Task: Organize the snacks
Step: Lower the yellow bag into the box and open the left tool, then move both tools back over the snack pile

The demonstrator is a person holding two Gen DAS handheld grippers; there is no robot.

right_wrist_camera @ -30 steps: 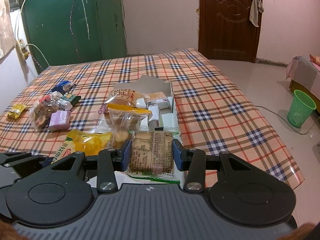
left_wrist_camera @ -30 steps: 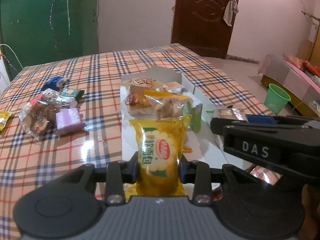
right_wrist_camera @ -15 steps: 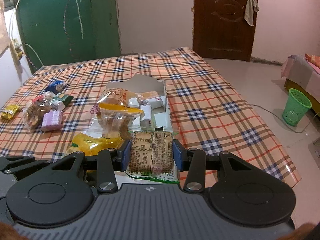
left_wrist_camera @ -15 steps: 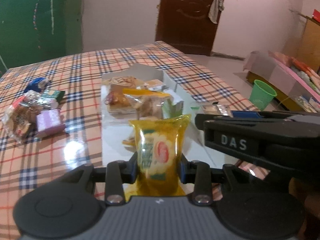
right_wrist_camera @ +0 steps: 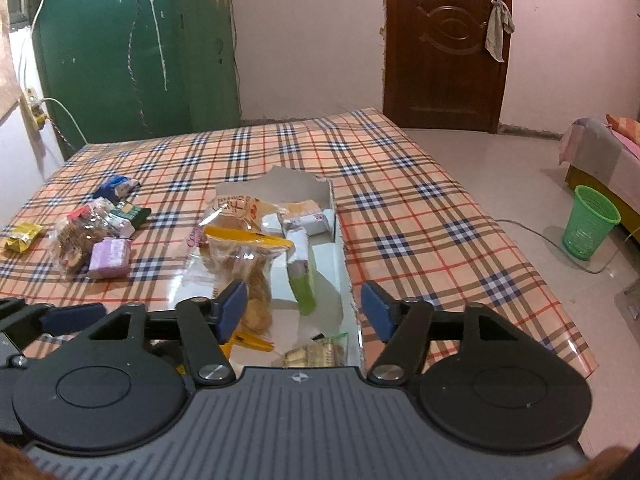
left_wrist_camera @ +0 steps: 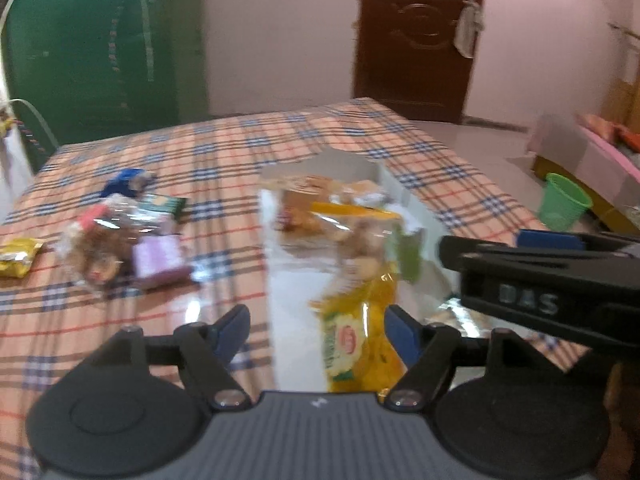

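Left wrist view, blurred: the left tongs (left_wrist_camera: 318, 330) are opening, their blue pads spread wide. Between them lies a yellow snack packet (left_wrist_camera: 358, 340), glossy, with a red oval logo on a green and white label; it leans against the right-hand pad while the left-hand pad stands clear of it, so nothing is pinched. The packet sits at the near end of a shallow white box (left_wrist_camera: 394, 184) on the plaid counter (left_wrist_camera: 224, 148). Farther back in the box are a clear bag of brown pastry with a yellow strip (left_wrist_camera: 356, 220) and other wrapped snacks. To the left of the box, loose on the counter, lie a clear bag of brown cakes (left_wrist_camera: 96, 244), a lilac packet (left_wrist_camera: 160, 258) touching it, a blue wrapper (left_wrist_camera: 126, 180) and a small yellow sachet (left_wrist_camera: 18, 254). The right tongs (left_wrist_camera: 540, 264) cross the right side of the picture.

Right wrist view, sharp: the right tongs (right_wrist_camera: 302, 312) are opening too, pads well apart and touching nothing. Below them, partly hidden by the tongs' body, a flat brown printed packet in clear wrap (right_wrist_camera: 314, 354) lies in the box's near end, beside a light-green packet (right_wrist_camera: 302, 284). A green bin (right_wrist_camera: 590, 222) stands on the floor to the right.
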